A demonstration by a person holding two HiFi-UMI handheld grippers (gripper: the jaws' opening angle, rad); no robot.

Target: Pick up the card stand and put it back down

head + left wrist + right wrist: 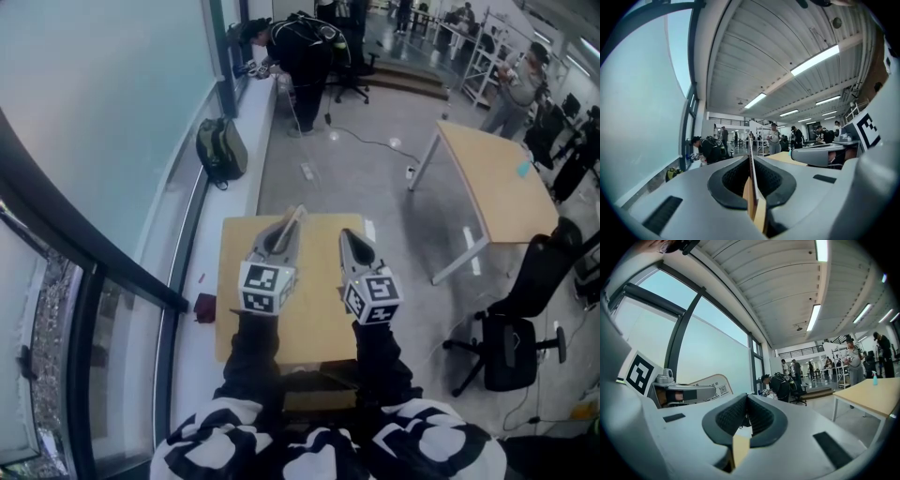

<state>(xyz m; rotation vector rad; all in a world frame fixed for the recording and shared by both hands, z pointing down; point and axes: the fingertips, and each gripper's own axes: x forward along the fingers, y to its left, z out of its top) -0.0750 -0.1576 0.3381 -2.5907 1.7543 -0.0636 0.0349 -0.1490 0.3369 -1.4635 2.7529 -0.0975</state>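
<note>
The card stand (296, 222) is a thin pale card, held up in the air above the small wooden table (309, 323). My left gripper (281, 236) is shut on it. In the left gripper view only its edge (751, 176) shows, as a thin line running between the closed pads of the left gripper (751, 161). The right gripper view shows the card's printed face (711, 382) standing above the left gripper (689, 393). My right gripper (357, 246) hovers beside it on the right, apart from the card. The right gripper (746, 399) is shut with nothing in it.
A larger wooden table (497, 178) stands to the right, with a black office chair (520, 328) near it. A backpack (220, 150) leans by the window wall at the left. A person (302, 47) bends over farther back. A small dark red object (204, 307) lies on the floor.
</note>
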